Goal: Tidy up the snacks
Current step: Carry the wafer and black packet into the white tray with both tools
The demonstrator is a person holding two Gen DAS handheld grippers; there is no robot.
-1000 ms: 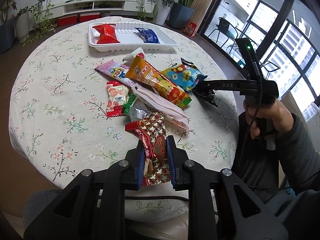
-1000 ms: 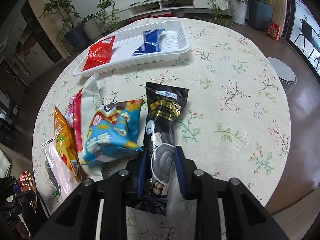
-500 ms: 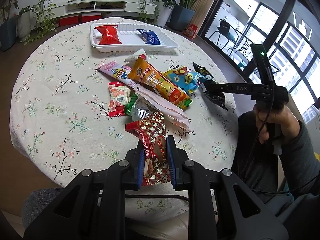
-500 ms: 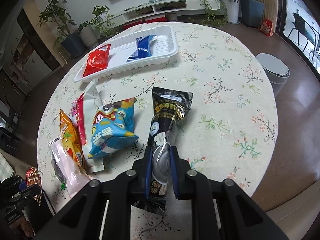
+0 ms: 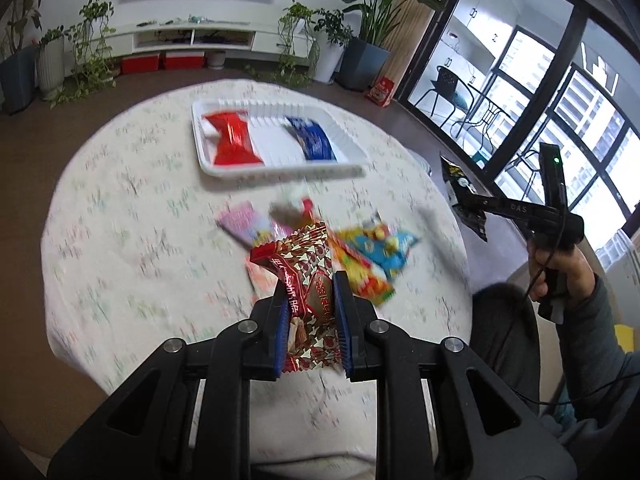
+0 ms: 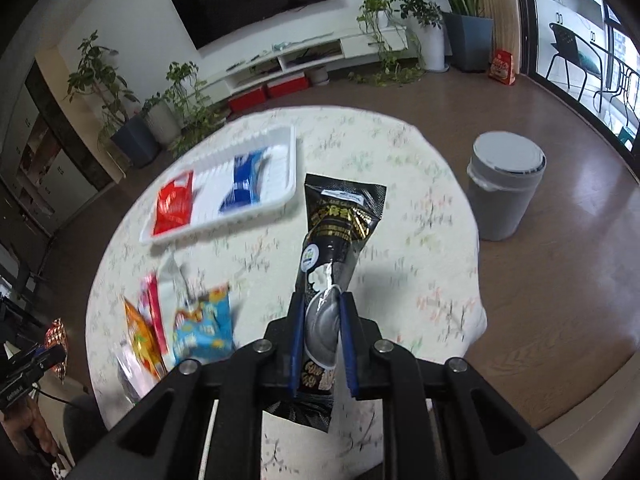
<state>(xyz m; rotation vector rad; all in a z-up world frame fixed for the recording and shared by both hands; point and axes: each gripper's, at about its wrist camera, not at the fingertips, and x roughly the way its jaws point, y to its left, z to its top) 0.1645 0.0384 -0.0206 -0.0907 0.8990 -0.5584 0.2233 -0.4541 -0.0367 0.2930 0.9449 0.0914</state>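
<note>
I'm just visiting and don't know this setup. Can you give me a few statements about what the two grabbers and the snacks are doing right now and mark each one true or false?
1. The left gripper is clamped on a red patterned snack pack. True.
2. The right gripper is empty. False: it grips a black snack pouch.
3. The white tray holds a red packet and a blue packet. True.
4. The white tray sits on the floor. False: it rests on the floral-clothed table.
5. A grey bin stands on the floor beside the table. True.
</note>
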